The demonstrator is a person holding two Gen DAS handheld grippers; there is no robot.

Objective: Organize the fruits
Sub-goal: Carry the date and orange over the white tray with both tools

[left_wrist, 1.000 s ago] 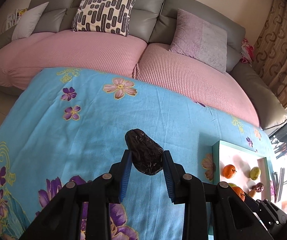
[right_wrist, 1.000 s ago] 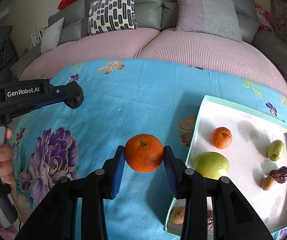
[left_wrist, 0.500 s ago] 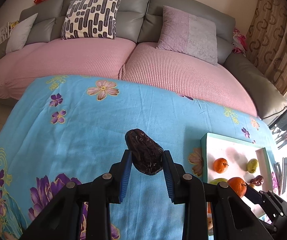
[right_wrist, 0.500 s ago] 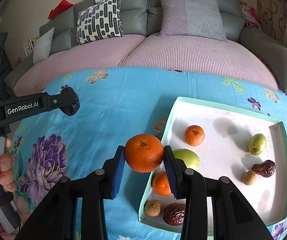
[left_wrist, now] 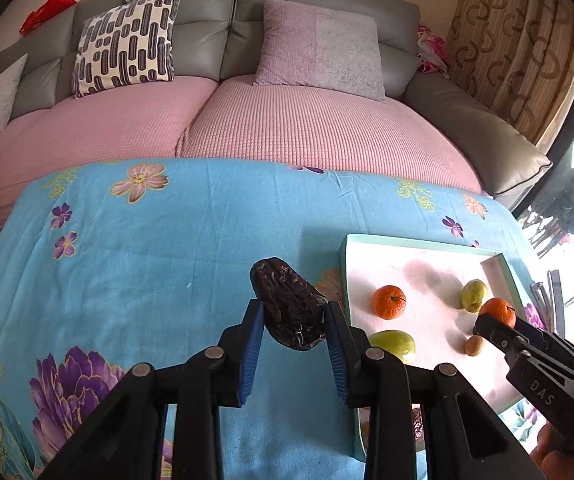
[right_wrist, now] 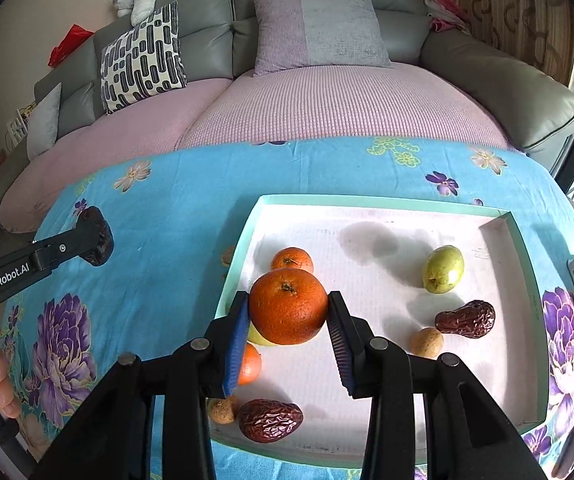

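Before a grey sofa, on a blue floral-clothed worktop (left_wrist: 167, 264), a round orange tangerine (right_wrist: 288, 307) is clamped in the right gripper (right_wrist: 288, 312) over the white, mint-rimmed tray (right_wrist: 367, 201), seemingly ready for lowering and release; a wrinkled dark date (left_wrist: 287, 309) is clamped in the left gripper (left_wrist: 293, 322), still to be carried across.

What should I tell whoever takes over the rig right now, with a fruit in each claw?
Left claw: shut on a dark date, over the blue cloth, left of the tray.
Right claw: shut on a large orange, above the tray's left part.
Done: tray holds two oranges, two green fruits, two dates, two small brown fruits.
Left: set down the orange, then bring the date over.
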